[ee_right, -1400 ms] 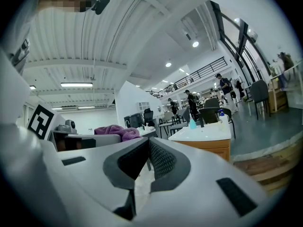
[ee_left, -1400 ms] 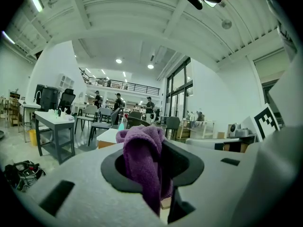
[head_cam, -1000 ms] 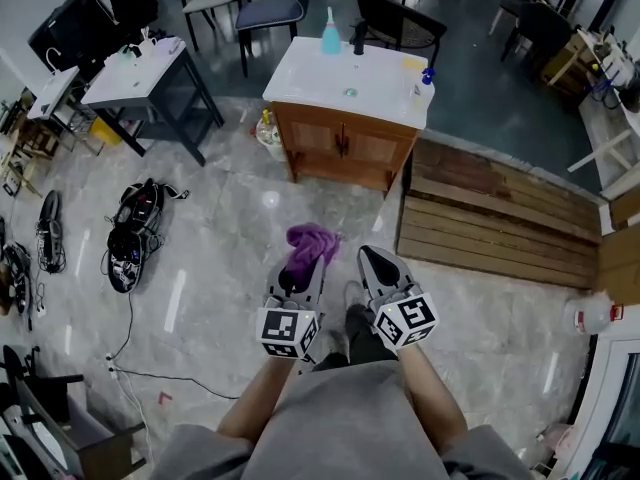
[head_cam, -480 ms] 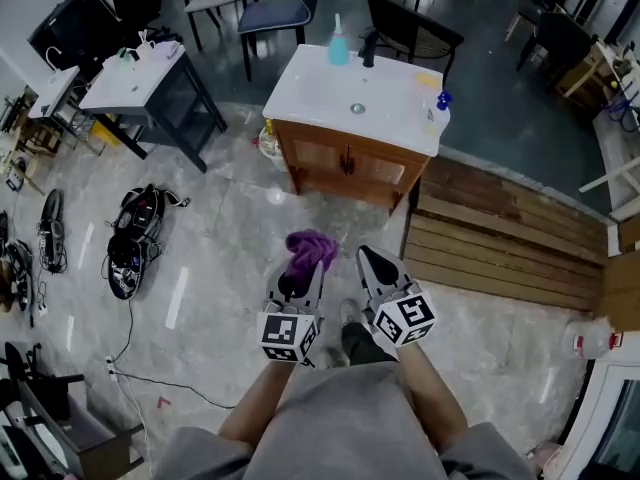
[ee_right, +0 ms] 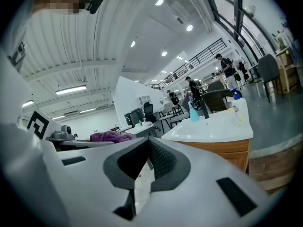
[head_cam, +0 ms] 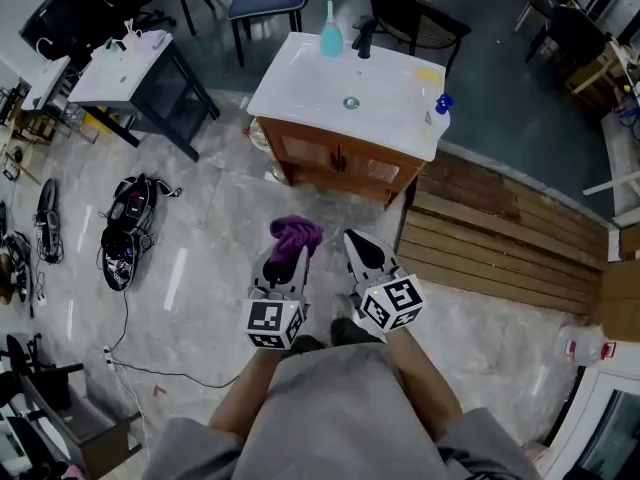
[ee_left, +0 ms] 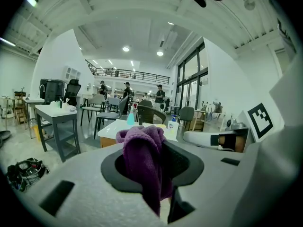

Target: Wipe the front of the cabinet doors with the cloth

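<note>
The purple cloth [head_cam: 295, 234] is bunched in the left claw [head_cam: 292, 258], whose jaws are clenched on the fabric. One fold rises above the tips and a tail hangs down between them. The right claw [head_cam: 358, 248] sits just beside the left, jaws pressed together at the tips with nothing between them. Both claws are held over the marble floor [head_cam: 210, 228], well apart from the wooden cabinet [head_cam: 335, 163], whose doors face the person. A white bench [head_cam: 385, 98] with a sink tops the cabinet and carries a blue bottle [head_cam: 331, 36] and a spray bottle [head_cam: 437, 116]. Wooden planks [head_cam: 500, 233] lie beside the cabinet, towards the right of the head view.
</note>
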`<state>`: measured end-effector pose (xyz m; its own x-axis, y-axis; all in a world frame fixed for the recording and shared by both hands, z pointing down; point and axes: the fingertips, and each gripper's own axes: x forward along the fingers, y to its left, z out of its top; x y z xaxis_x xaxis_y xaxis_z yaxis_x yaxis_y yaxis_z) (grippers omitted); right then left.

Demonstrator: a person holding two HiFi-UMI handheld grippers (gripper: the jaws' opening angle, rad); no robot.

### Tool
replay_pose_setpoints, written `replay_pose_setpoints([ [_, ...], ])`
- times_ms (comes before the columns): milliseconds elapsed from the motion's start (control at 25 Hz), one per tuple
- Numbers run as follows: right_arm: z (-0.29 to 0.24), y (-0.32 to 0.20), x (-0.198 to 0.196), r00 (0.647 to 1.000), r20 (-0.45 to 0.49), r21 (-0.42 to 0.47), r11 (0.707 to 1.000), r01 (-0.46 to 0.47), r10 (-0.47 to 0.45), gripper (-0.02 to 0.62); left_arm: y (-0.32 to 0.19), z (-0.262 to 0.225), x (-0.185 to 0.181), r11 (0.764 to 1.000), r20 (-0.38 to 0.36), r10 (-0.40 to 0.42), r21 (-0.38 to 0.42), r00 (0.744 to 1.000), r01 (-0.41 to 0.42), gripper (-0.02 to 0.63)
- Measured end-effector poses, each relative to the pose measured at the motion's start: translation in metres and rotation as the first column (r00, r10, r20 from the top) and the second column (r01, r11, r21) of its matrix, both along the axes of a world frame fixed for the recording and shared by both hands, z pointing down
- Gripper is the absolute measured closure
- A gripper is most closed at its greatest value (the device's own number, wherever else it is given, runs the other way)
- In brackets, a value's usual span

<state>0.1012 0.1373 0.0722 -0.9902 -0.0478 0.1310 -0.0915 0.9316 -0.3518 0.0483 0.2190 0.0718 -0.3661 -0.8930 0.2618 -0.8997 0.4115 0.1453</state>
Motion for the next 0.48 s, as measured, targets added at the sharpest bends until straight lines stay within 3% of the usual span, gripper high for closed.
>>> replay_pose_setpoints([
  [480,0.012,-0.034,-0.050,1.000,-0.017,-0.027,1.000,-0.014,0.013,0.586,-0.034,0.010,-0.050,1.000,0.007,-0.001,-0.022,1.000,0.001,0.494],
])
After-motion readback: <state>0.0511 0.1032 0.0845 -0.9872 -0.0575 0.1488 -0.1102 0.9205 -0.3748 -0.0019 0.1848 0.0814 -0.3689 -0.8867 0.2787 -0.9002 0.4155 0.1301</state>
